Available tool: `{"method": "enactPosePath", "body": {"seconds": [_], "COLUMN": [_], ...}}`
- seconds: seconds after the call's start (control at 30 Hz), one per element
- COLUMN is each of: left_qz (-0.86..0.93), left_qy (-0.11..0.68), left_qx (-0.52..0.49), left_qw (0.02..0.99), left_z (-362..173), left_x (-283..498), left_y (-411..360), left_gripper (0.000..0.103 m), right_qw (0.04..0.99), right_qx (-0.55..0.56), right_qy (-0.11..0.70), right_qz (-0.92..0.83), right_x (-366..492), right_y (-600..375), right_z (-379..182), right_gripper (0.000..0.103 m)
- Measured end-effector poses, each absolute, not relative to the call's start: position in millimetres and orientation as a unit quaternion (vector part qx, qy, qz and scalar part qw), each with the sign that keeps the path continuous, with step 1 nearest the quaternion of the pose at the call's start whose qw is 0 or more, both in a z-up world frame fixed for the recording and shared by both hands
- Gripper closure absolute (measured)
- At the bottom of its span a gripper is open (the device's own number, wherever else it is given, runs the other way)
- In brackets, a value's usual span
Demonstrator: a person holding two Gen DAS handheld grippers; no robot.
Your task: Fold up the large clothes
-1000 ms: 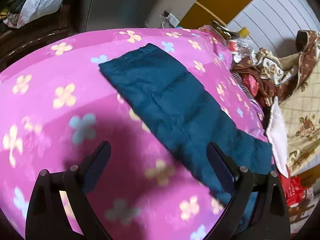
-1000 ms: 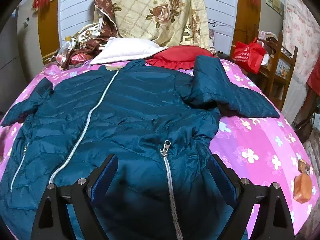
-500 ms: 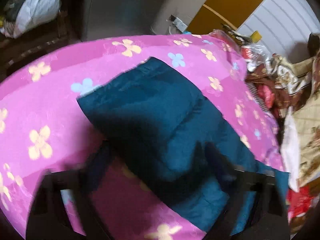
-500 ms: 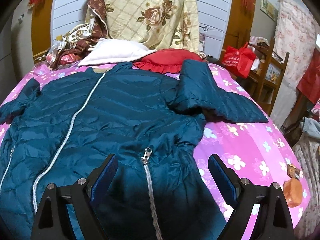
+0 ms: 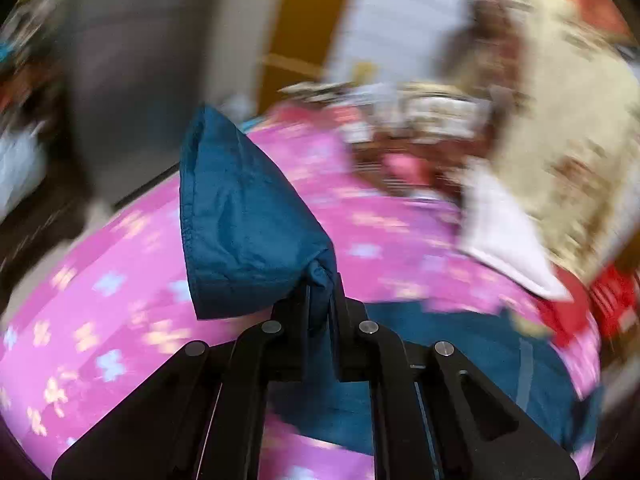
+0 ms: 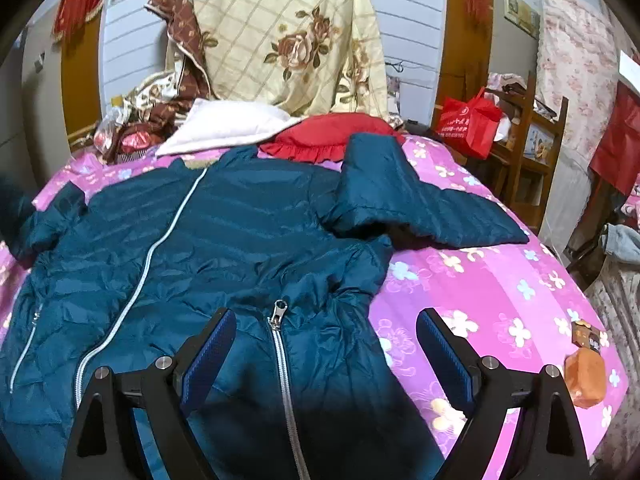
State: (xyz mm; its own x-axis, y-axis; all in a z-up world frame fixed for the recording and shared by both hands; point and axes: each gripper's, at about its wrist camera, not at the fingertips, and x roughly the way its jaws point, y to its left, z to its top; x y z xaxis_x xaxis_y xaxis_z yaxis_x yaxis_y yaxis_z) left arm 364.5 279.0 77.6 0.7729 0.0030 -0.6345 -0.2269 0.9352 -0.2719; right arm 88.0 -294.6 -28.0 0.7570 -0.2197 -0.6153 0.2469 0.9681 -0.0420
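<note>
Spread across a bed [image 6: 500,280] in pink flowered sheet: a large teal puffer jacket [image 6: 224,248], front up, zipper partly open, its body filling the left and middle of the right wrist view. Folded back on itself at the far right, one sleeve [image 6: 404,200], lying over the sheet beside the jacket body. Piled at the head of the bed: a cream floral quilt [image 6: 288,36], a white pillow [image 6: 228,128] and a red cushion [image 6: 332,136]. Off to the right, a red bag [image 6: 468,120] on a wooden shelf. Near the bed's right edge, a small orange object [image 6: 584,376].

Right gripper [image 6: 322,348] low over the jacket hem, fingers spread wide, touching nothing clearly.

Left gripper [image 5: 318,292] pressed together on the other sleeve cuff [image 5: 240,224], lifted off the sheet, surroundings blurred.
</note>
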Motion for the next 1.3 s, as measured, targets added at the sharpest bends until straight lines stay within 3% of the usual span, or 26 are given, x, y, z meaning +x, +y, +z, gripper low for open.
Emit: {"method": "enactPosePath", "body": {"seconds": [0.13,0.3,0.47,0.6,0.67,0.73,0.97,1.0,1.13,1.3], "left_qz": [-0.056,-0.181,-0.259,-0.278,-0.269,-0.241,-0.058,-0.038,-0.004,0.009], "left_qy": [0.322,0.343,0.403,0.426,0.423,0.412,0.386,0.389,0.421,0.440], "left_qx": [-0.131,-0.069,-0.060,-0.090,-0.102,-0.110,-0.039,-0.023,-0.023,-0.069], "left_qw": [0.936,0.919,0.876,0.856,0.859,0.872,0.920,0.920,0.907,0.895], "left_z": [109,99,59,45,42,40,-9,-19,-64,-92], "left_x": [353,336,314,296,280,268,220,219,214,215], "left_y": [167,16,-49,-44,-26,-6,64,68,93,117], "left_gripper": [0.096,0.096,0.075,0.068,0.053,0.046,0.043,0.043,0.043,0.043], "right_qw": [0.938,0.934,0.935,0.940,0.942,0.941,0.916,0.911,0.877,0.859], "right_qx": [0.042,0.078,0.115,0.114,0.107,0.106,0.158,0.167,0.192,0.206], "right_qy": [0.320,0.321,0.312,0.301,0.302,0.311,0.368,0.378,0.441,0.465], "right_qz": [-0.128,-0.136,-0.126,-0.111,-0.102,-0.085,-0.013,-0.011,-0.017,-0.061], "right_x": [75,59,48,51,58,71,165,179,251,307], "right_y": [-308,-334,-356,-353,-346,-339,-324,-325,-324,-330], "right_z": [-25,-26,-19,-8,-4,-1,-18,-25,-63,-98], "right_gripper": [0.013,0.013,0.013,0.013,0.013,0.013,0.013,0.017,0.054,0.054]}}
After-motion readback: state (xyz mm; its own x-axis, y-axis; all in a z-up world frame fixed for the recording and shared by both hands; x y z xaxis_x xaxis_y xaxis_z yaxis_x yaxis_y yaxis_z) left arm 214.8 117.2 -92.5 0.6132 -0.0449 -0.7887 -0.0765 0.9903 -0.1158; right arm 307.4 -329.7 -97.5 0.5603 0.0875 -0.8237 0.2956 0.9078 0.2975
